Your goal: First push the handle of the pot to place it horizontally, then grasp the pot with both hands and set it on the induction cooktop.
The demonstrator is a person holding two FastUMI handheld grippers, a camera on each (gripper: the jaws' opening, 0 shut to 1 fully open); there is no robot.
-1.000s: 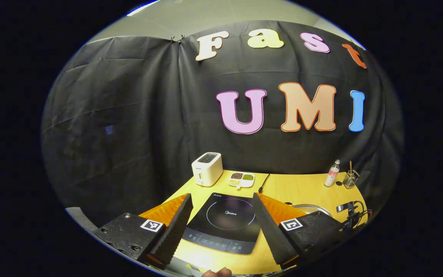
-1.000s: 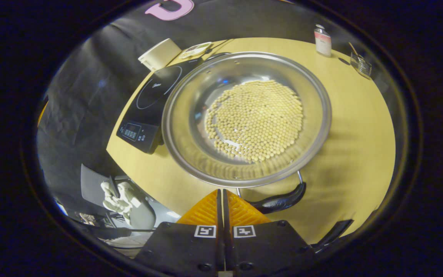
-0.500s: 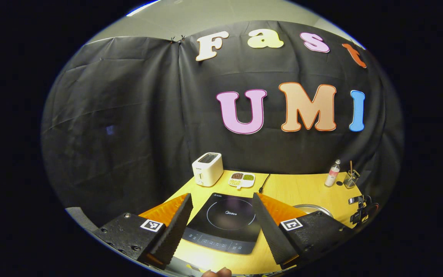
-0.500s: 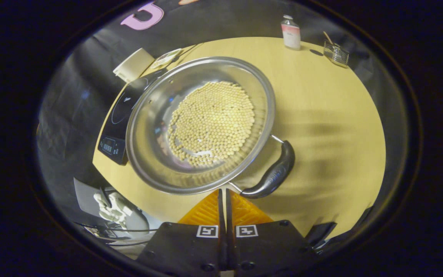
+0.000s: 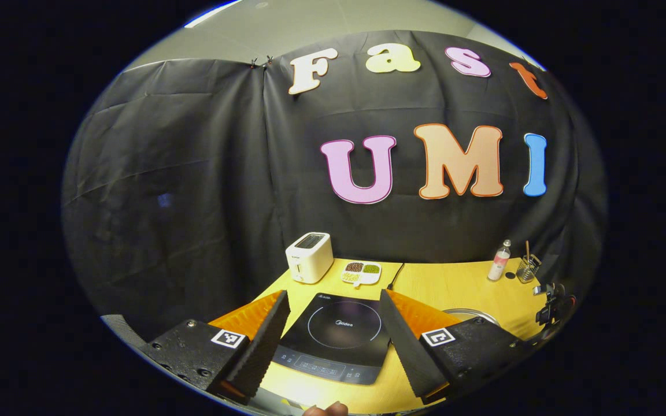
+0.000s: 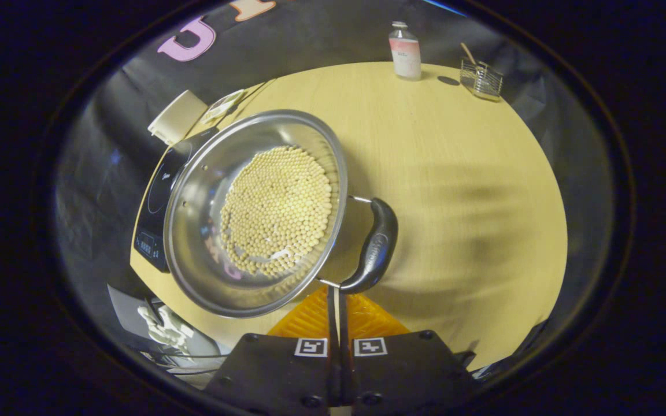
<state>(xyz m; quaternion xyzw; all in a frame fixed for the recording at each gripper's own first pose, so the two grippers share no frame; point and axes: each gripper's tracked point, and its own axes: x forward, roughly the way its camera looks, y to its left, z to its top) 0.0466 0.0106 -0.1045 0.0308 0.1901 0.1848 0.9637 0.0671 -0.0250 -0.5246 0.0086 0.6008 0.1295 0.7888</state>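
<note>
Clenched on nothing, the right claw (image 6: 336, 297) nudges the pot (image 6: 255, 211) handle (image 6: 372, 248) while the left claw (image 5: 333, 335) waits released; a hard shove could scatter beans (image 6: 275, 211).

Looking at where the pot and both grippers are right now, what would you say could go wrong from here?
1. The pot, full of loose beans, sits near the table's front edge; a hard push by the shut right gripper on the handle might slide it off.
2. The pot already abuts the induction cooktop; further pushing may shove it.
3. The open left gripper is far from the pot.
</note>
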